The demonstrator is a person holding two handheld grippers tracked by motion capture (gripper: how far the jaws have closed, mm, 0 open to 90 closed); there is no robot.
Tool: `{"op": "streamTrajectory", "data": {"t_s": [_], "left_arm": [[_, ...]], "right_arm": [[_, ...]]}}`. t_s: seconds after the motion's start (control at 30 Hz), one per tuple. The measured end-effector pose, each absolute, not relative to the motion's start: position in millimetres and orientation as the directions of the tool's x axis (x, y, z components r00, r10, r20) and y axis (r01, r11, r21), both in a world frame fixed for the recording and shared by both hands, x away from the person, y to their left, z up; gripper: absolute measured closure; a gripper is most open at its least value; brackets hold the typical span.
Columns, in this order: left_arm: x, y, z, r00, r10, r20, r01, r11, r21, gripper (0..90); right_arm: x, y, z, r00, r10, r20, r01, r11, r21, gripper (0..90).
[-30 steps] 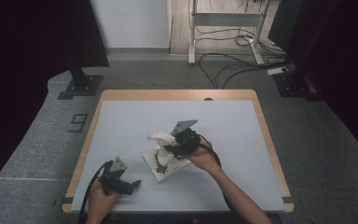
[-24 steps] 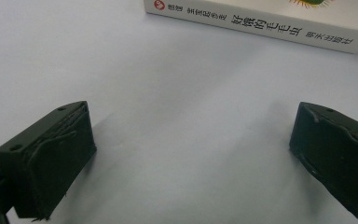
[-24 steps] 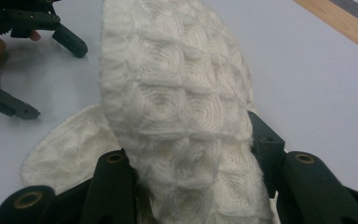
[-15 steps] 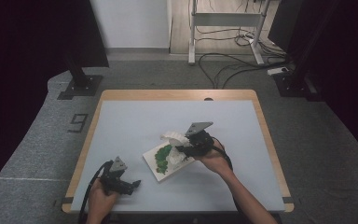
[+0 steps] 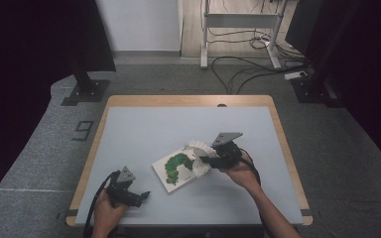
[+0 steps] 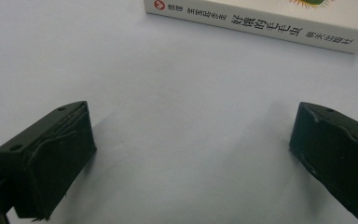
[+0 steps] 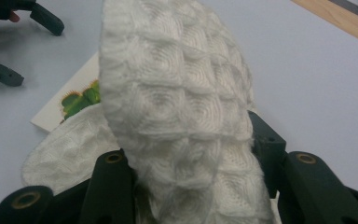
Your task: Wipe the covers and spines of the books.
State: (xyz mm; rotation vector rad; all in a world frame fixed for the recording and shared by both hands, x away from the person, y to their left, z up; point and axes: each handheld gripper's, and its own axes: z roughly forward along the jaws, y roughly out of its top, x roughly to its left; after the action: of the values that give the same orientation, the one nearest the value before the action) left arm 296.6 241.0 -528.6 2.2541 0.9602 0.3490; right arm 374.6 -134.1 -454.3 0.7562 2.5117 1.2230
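On the pale bench (image 5: 144, 134), a little right of its middle, the white cloth (image 5: 198, 153) is hanging bunched in the right tongs (image 5: 209, 159), which are clenched on it; in the right gripper view the quilted fabric (image 7: 177, 107) is rising between the two black jaws and is folding over toward the camera, while one loose flap is trailing down onto the book below. This cloth is lying partly over the right end of the picture book (image 5: 174, 170), a flat white book with a green caterpillar on its cover, which is resting on the bench at a slant. Compared with the frame of one second ago, the right hand is now standing farther to the right, and the cloth has travelled with it: earlier the fabric was covering most of the cover, and now the green drawing is showing almost whole. The book itself seems to be keeping its place, as far as I can tell. I am judging from this that a wiping stroke across the cover is reaching its end, and that the next need is either to bring the cloth back for one more pass or to lift it clear of the book. Near the front left corner of the bench the left tongs (image 5: 140, 196) are resting released, with jaws wide apart and nothing between them; in the left gripper view the printed spine of the book (image 6: 256, 25) is lying well ahead of them, untouched.
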Motion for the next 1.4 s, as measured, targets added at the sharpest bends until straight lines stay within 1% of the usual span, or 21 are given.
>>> {"op": "streamTrajectory", "data": {"t_s": [0.93, 1.17, 1.4], "left_arm": [[297, 241, -529, 0.696, 0.718, -0.011, 0.544, -0.517, 0.661, 0.0], [297, 241, -529, 0.696, 0.718, -0.011, 0.544, -0.517, 0.661, 0.0], [297, 241, -529, 0.696, 0.718, -0.011, 0.544, -0.517, 0.661, 0.0]], "right_arm": [[348, -236, -464, -0.722, 0.692, -0.010, 0.422, 0.451, 0.786, 52.4], [343, -263, -468, -0.673, 0.739, -0.011, 0.457, 0.428, 0.779, 52.3], [339, -275, -475, -0.649, 0.761, -0.016, 0.474, 0.420, 0.774, 52.0]]}}
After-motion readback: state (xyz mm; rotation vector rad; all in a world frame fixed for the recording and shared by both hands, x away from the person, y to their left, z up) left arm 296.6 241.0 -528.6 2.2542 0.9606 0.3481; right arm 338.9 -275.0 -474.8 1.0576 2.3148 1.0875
